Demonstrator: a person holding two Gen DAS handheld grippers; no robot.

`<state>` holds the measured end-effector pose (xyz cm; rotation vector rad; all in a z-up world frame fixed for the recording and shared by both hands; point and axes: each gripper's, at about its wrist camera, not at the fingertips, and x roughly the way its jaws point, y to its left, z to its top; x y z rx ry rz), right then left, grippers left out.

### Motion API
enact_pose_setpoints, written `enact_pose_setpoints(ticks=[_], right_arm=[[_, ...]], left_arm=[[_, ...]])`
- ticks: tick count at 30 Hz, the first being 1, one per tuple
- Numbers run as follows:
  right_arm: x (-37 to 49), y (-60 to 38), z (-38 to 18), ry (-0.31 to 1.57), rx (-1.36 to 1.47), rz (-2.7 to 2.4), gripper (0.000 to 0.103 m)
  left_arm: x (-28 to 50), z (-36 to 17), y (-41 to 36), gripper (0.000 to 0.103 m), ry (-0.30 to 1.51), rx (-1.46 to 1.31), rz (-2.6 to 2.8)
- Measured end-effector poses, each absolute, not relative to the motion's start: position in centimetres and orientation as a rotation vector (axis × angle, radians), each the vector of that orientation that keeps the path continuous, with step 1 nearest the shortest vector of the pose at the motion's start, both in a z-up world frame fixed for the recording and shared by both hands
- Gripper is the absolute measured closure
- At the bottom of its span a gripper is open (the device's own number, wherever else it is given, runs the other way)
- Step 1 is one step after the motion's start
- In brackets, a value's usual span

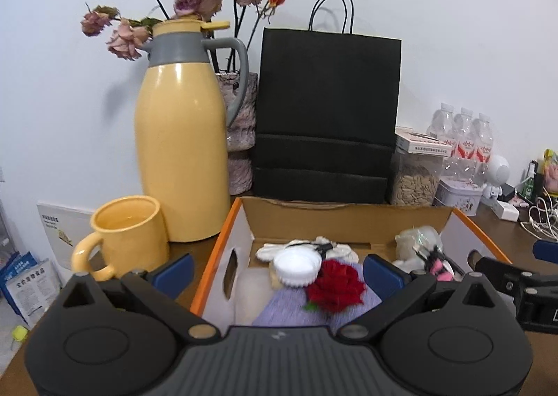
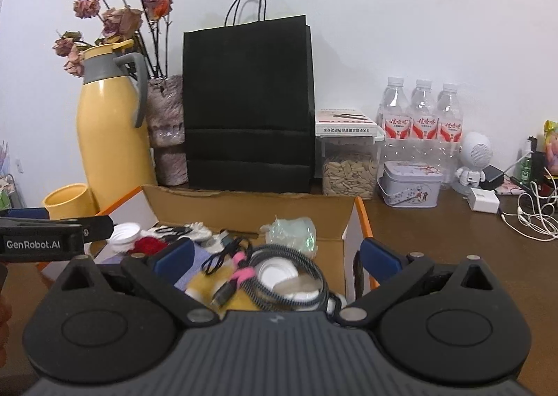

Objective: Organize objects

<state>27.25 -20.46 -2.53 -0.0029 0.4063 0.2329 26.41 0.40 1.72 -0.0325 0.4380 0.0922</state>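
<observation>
Both my left gripper (image 1: 277, 270) and right gripper (image 2: 277, 258) hang wide and empty above the cardboard box (image 2: 244, 209), where the braided cable (image 2: 279, 268) lies by its right wall, so next I likely pick one item.

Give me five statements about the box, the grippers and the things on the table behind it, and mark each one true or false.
1. Both the left gripper and the right gripper are open and empty. True.
2. A red flower lies in the box. True.
3. The mug is blue. False: it is yellow.
4. The black bag lies flat. False: it stands upright behind the box.
5. The coiled cable lies on the table outside the box. False: it is inside the box.
</observation>
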Motion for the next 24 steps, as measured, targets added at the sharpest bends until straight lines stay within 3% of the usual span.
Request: enact_pose_setpoints(ticks=[24], right_arm=[[16.8, -20.8, -3.8, 0.535, 0.016, 0.227, 0.0]], left_arm=[[14.7, -0.5, 0.5, 0.0, 0.583, 0.015, 0.102]])
